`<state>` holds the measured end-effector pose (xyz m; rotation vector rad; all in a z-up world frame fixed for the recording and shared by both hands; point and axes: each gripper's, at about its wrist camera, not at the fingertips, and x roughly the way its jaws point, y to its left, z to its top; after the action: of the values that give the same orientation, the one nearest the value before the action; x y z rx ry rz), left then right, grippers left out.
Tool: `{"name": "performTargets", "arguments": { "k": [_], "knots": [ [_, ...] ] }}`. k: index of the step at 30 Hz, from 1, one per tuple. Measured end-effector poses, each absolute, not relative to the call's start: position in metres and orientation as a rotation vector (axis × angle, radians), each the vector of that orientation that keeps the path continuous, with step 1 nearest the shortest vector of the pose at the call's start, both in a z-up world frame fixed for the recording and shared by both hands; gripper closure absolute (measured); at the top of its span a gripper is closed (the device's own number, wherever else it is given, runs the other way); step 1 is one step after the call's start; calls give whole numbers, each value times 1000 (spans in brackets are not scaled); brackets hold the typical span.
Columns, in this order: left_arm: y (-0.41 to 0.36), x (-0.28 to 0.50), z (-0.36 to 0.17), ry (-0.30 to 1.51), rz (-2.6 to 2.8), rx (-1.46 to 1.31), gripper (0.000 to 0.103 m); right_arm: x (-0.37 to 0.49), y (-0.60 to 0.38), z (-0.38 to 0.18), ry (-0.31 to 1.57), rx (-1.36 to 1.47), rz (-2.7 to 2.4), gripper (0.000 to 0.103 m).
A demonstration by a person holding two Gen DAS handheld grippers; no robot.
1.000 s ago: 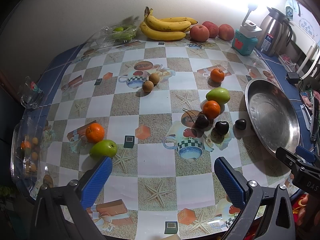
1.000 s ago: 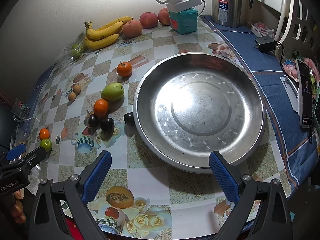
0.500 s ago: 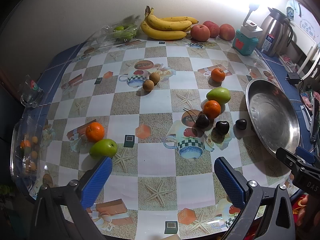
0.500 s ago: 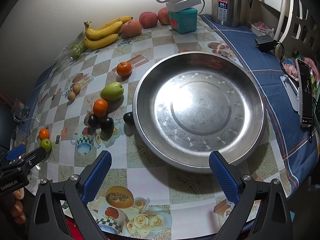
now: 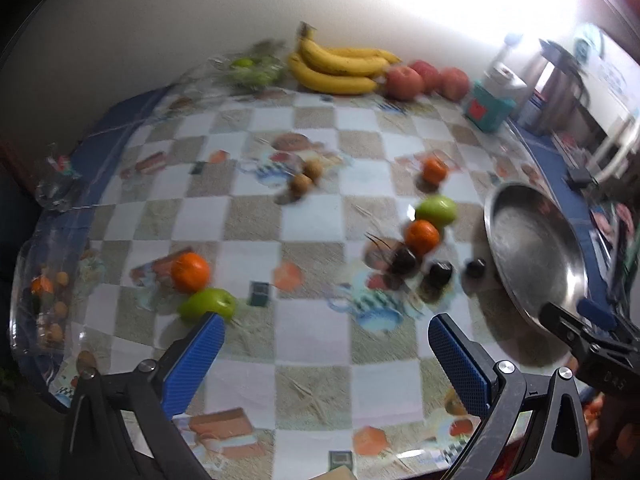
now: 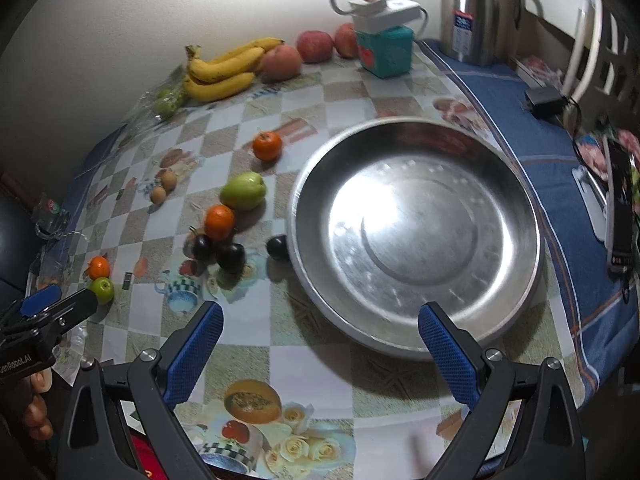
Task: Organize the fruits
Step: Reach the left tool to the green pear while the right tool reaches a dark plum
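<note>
Over the near table edge, the left gripper hangs spread, empty, near a green apple. Right gripper likewise spread before the steel pan.

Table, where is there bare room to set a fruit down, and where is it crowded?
The steel pan is empty. Bare cloth lies between the near green apple and the dark plums, and between the brown fruits and the bananas. The pan's left edge is crowded with plums, an orange and another apple.
</note>
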<state>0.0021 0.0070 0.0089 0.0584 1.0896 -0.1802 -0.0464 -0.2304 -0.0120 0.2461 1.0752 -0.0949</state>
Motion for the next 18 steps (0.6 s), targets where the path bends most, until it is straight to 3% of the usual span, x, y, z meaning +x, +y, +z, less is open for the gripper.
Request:
{"name": "performTargets", "arguments": {
  "k": [18],
  "knots": [
    [83,34,16,983,-147,-9,0,9,-178,-15,1121,248,76,5]
  ]
}}
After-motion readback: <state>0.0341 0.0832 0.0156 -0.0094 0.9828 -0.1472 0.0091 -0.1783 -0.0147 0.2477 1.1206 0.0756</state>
